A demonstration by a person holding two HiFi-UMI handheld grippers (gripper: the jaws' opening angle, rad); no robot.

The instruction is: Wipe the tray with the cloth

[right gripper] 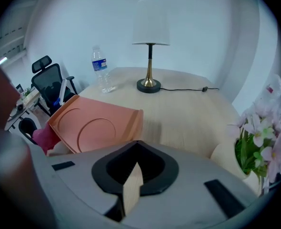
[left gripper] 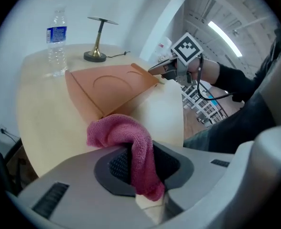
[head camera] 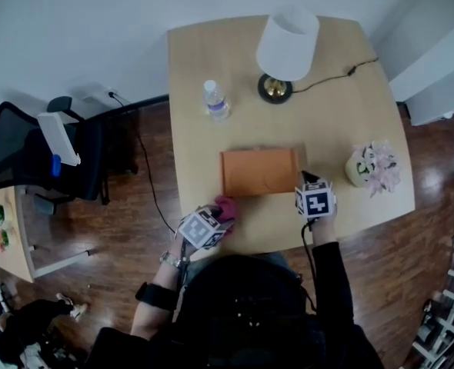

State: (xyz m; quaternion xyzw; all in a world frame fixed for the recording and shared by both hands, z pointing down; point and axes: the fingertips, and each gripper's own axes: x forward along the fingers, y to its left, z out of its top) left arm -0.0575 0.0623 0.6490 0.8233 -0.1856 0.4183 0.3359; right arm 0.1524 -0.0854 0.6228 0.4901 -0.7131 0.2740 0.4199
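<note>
Pink cloth (left gripper: 124,132) hangs bunched in the left gripper (left gripper: 139,173), whose jaws clamp it, just off the near left corner of an orange tray (head camera: 259,171). The tray lies flat mid-surface (head camera: 204,52). The right gripper (right gripper: 132,178) sits by the tray's near right corner, jaws together, holding nothing. A lamp (head camera: 285,48), a water bottle (head camera: 215,100) and flowers (head camera: 377,167) stand around the tray.

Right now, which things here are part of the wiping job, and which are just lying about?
In the job: orange tray, pink cloth clamped in the left gripper.
Just lying about: water bottle, table lamp, vase of pink flowers, office chair.
</note>
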